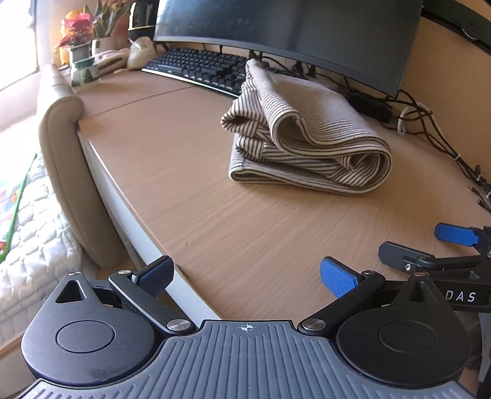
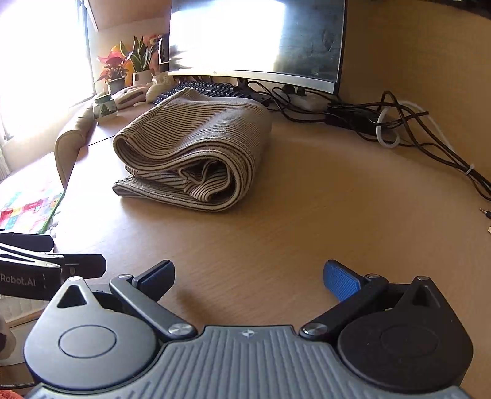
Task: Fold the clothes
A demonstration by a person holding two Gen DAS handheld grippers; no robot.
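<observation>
1. My left gripper [image 1: 245,277] is released, its blue pads spread wide with only bare wood between them; it hangs low over the near edge of the desk [image 1: 190,172] and holds nothing.
2. My right gripper [image 2: 249,280] is likewise spread apart and empty, low over the desk, well short of the cloth.
3. The striped garment [image 1: 310,135] lies folded in a loose, thick bundle on the desk, in front of the keyboard [image 1: 199,67] and the monitor [image 1: 288,27]. Neither gripper touches it.
4. Containers: two small pots stand at the far left corner of the desk, each with a plant in it. The nearer plant pot [image 2: 116,84] carries red and green leaves; the white pot [image 2: 142,76] behind it holds upright green blades. A green-patterned cup [image 2: 105,107] sits just in front of them; I cannot tell what is inside it.
5. Only the left view shows the bundle's loose left side, where layers splay open and a corner sticks out. It also shows the padded bed frame [image 1: 66,172] running along the desk's left edge, and my right gripper's fingers at the far right.
6. Only the right view shows the rolled near end of the bundle with its inner folds, the tangle of cables [image 2: 396,122] behind it to the right, and glare on the monitor.
</observation>
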